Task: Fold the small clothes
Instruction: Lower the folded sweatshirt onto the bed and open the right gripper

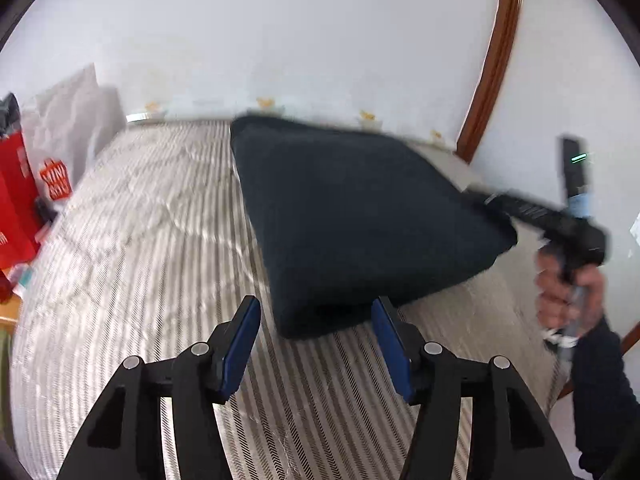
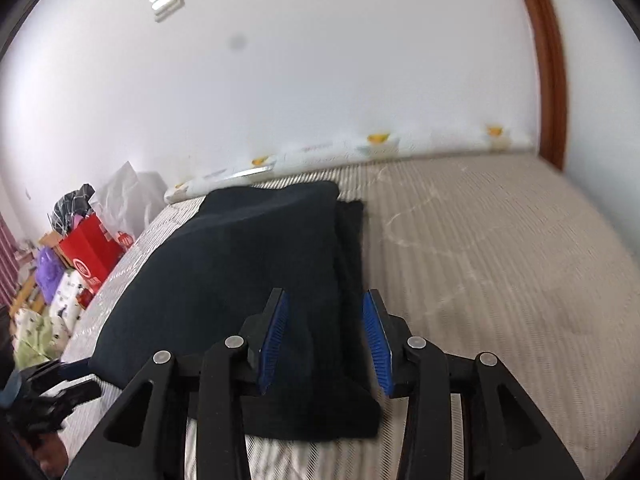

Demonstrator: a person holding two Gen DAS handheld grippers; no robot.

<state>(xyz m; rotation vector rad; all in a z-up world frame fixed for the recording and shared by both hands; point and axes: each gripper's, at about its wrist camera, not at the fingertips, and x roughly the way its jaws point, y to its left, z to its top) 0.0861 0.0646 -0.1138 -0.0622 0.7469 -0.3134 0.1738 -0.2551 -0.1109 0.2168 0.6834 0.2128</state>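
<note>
Releasing: both grippers look to be letting go of a folded dark garment (image 1: pixel 360 216) on a striped bed (image 1: pixel 140 240).
Left jaws: the left gripper (image 1: pixel 316 344) stands about half open; nothing sits between its blue pads (image 1: pixel 240 352), and the garment's near corner lies just beyond the tips, not pinched.
Right jaws: the right gripper (image 2: pixel 324 340) is parted narrowly; the garment's near edge lies between and under the pads (image 2: pixel 274 344), but they do not appear to press on it. I judge it let go, though motion blur leaves some doubt.
Garment: a thick, roughly square bundle lying toward the bed's far edge by the wall (image 2: pixel 320 80), with a lower layer (image 2: pixel 352 240) showing past the top fold on the right in the right wrist view.
Bed: bare striped cover to either side of the garment; bags and a red box (image 2: pixel 92 248) are stacked off its far-left end.
Step in hand: likely finishing a fold and backing off.
Doing it well: draw both grippers straight back with pads clear, so no tip drags the top layer open.
Next care: square up the offset layer before any further fold.
Risk: a snagged pad could pull the near corner loose.
</note>
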